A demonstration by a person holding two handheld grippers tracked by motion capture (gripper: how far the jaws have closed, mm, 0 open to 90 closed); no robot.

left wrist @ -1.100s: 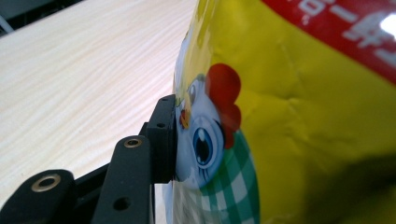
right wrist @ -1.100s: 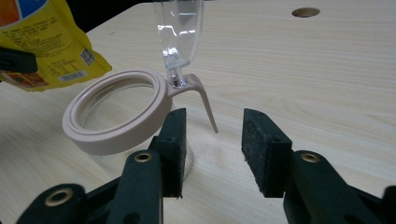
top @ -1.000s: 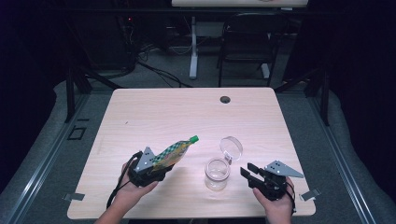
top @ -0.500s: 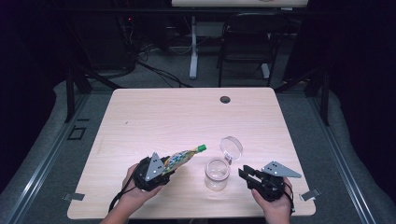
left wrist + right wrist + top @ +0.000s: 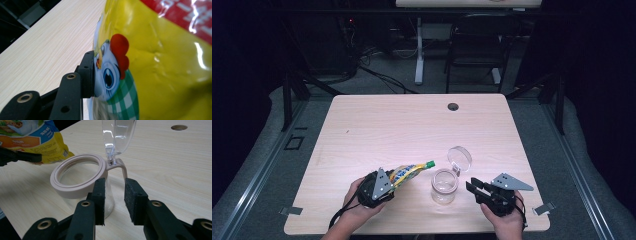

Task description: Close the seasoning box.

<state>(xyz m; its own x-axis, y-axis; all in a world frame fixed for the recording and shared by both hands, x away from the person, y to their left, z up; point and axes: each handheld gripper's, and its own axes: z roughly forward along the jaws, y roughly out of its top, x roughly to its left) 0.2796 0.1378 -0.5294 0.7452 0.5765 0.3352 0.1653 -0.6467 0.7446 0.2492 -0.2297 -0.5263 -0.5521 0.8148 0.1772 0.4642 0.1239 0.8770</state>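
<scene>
The left tongs (image 5: 388, 181), clamped on the snack pouch (image 5: 409, 172), have swung its spout toward the open jar (image 5: 444, 186); pouring looks near. The right tongs (image 5: 477, 189) wait apart beside it.

place: lab/studio | wooden table (image 5: 377, 125) | black surrounds | floor cables (image 5: 377, 80)

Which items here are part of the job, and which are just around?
In use:
- yellow snack bag, clamped in the left hand-held gripper
- clear jar with its hinged lid open, the right hand-held gripper open beside it

Just around:
- table's cable hole
- chair behind the table
</scene>
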